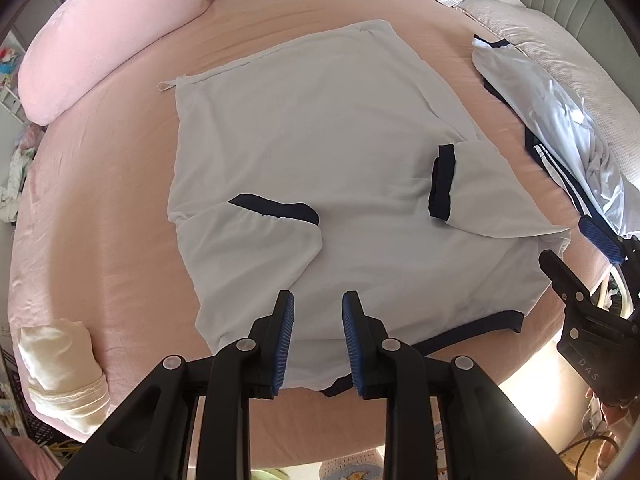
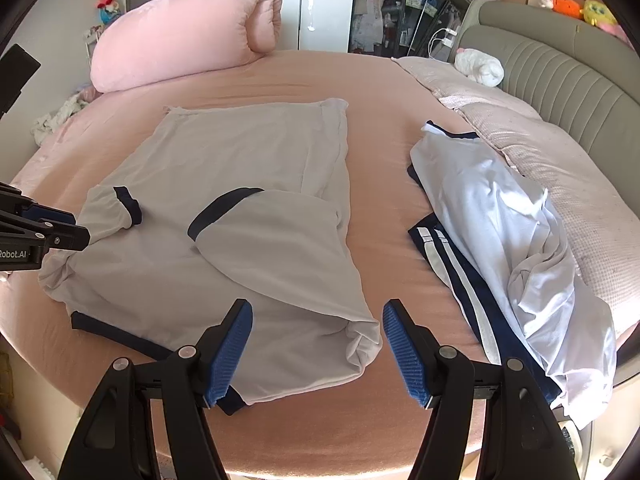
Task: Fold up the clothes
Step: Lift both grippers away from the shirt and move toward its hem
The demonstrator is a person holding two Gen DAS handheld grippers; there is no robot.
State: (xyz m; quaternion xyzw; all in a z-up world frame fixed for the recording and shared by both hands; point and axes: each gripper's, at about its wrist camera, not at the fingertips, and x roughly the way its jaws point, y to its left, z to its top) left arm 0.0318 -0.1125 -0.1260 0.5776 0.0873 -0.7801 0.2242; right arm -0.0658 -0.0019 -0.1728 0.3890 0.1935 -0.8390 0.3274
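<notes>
- Two sleeves are already turned in over the chest of the white shirt [image 1: 320, 128], their navy cuffs lying on its middle — so I take the sleeve step as done and the lengthwise fold as the one in hand.
- That shirt lies flat on the pink bed [image 1: 120, 240], collar end toward the near edge and hem toward the rolled pink duvet [image 2: 180, 36] at the far side.
- Beside the shirt, on the headboard side, sits a heap of unfolded clothes [image 2: 500, 216] — white cloth over something navy with white stripes — apart from the shirt, with bare sheet between.
- Over the shirt's collar end hovers the left claw [image 1: 318, 336]; its blue pads stand a narrow gap apart, and I see no cloth pinched between them.
- At the shirt's near shoulder corner on the heap side, the right claw [image 2: 316, 348] is spread wide, with the corner of the cloth lying loose in the gap and neither pad pressing on it.
- Next, I would judge, each claw needs a pinch on one shoulder corner of the shirt, low enough to catch both layers.
- Then the collar end wants lifting and carrying toward the hem, both sides kept level so that the tucked sleeves do not slide out.
- One risk I see: the sleeve nearer the heap sits puffed, not flat, and may spring open when the cloth is raised.
</notes>
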